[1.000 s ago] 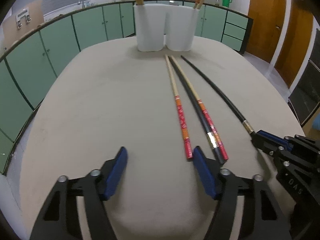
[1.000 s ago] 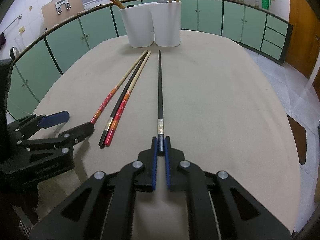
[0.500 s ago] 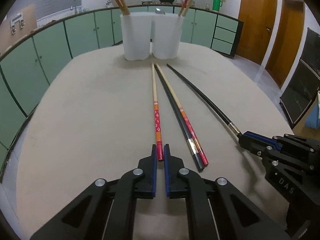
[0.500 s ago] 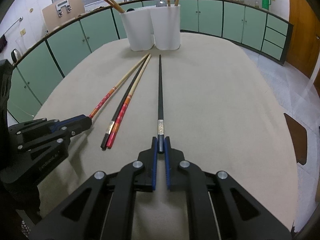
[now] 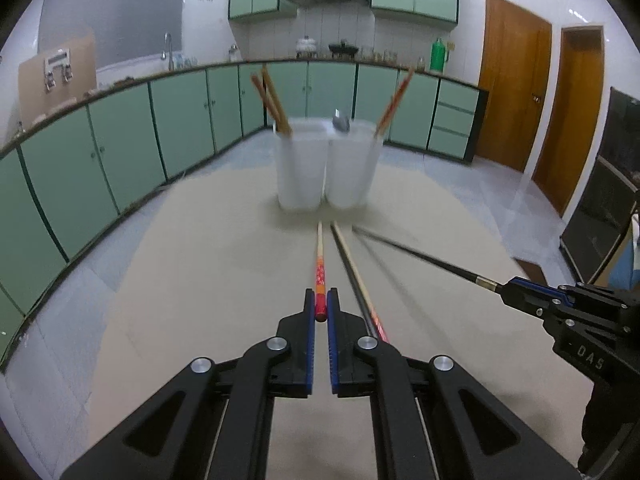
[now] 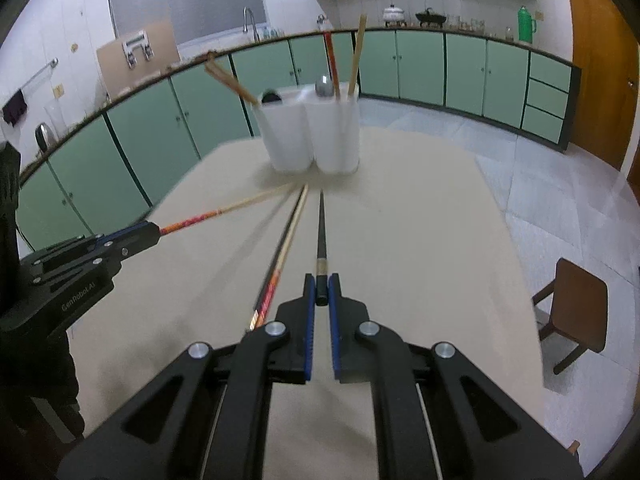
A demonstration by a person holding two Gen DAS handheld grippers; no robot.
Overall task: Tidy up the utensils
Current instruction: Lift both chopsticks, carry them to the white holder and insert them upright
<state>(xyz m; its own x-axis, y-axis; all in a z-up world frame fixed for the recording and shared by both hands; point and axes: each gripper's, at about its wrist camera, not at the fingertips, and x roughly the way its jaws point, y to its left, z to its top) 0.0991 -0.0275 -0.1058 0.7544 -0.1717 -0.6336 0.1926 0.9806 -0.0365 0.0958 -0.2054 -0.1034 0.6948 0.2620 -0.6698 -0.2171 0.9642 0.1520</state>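
A: Left wrist view: why is the left gripper (image 5: 321, 312) clamped on the red chopstick's (image 5: 320, 276) end?

B: To carry it to the white holder (image 5: 326, 168) ahead. The right gripper (image 6: 321, 294) pinches the black chopstick (image 6: 321, 232) likewise (two more lie on the bench (image 6: 420, 248) before the holder).

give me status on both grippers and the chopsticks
Left gripper shut on red-patterned chopstick. Right gripper shut on black chopstick. Two chopsticks remain on table. Path to white holder clear.
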